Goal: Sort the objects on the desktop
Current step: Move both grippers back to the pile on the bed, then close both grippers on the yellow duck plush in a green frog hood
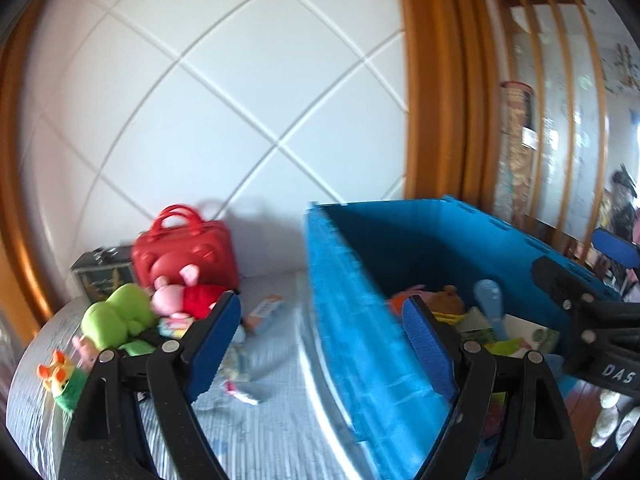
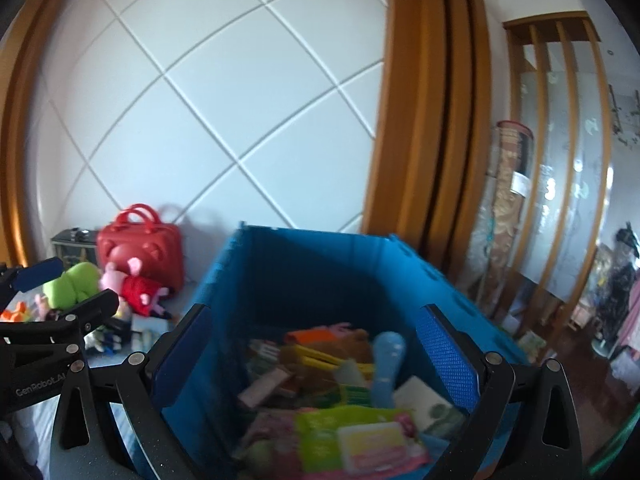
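A blue crate (image 1: 360,320) (image 2: 304,272) stands on the striped bedsheet and holds several small items, among them a light blue brush (image 2: 386,368), a green packet (image 2: 352,436) and a brown plush (image 1: 446,300). My left gripper (image 1: 322,340) is open and empty, straddling the crate's left wall. My right gripper (image 2: 314,356) is open and empty above the crate's contents. Left of the crate lie a green plush (image 1: 116,316), a pink pig plush in red (image 1: 184,296) and a small orange and green toy (image 1: 60,376).
A red toy case (image 1: 184,248) and a dark box (image 1: 102,272) stand against the white quilted headboard (image 1: 220,100). Small packets (image 1: 264,312) lie on the sheet between the toys and the crate. A wooden frame and glass partition rise at right.
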{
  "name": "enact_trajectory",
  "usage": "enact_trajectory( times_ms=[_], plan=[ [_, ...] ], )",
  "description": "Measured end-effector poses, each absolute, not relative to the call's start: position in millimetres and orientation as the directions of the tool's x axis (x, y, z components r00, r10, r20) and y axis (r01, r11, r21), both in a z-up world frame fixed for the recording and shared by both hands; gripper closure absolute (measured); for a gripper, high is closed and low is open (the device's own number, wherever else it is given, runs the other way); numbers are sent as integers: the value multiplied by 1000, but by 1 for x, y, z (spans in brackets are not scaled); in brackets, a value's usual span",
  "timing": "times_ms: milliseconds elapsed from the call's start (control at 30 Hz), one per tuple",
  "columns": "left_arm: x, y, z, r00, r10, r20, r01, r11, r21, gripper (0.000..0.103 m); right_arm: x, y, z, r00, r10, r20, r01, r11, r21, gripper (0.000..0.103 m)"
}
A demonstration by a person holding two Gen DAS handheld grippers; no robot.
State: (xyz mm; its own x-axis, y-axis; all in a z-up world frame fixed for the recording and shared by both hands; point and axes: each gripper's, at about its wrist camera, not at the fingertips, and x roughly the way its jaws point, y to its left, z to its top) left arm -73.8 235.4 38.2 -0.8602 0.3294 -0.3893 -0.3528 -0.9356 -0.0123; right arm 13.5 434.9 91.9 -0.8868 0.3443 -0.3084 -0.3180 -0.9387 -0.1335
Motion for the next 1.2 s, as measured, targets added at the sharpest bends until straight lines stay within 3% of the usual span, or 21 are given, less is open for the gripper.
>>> enact_trajectory(
  times_ms=[467, 833, 1200],
  plan=[
    [-150, 14, -53, -803, 51, -594, -70, -998, 9, 20, -82, 273, 61, -914, 45, -402, -12, -996, -84, 0],
    [-190, -156, -135, -649, -149, -746, 179, -983, 41, 20, -167, 228, -22, -777, -8, -629, 23, -1000, -15, 0],
    [-233, -239, -171, -574, -162, -803, 238, -971, 26, 20, -246, 191, -105, -614, -72, -786, 41, -997, 60, 0]
  ],
)
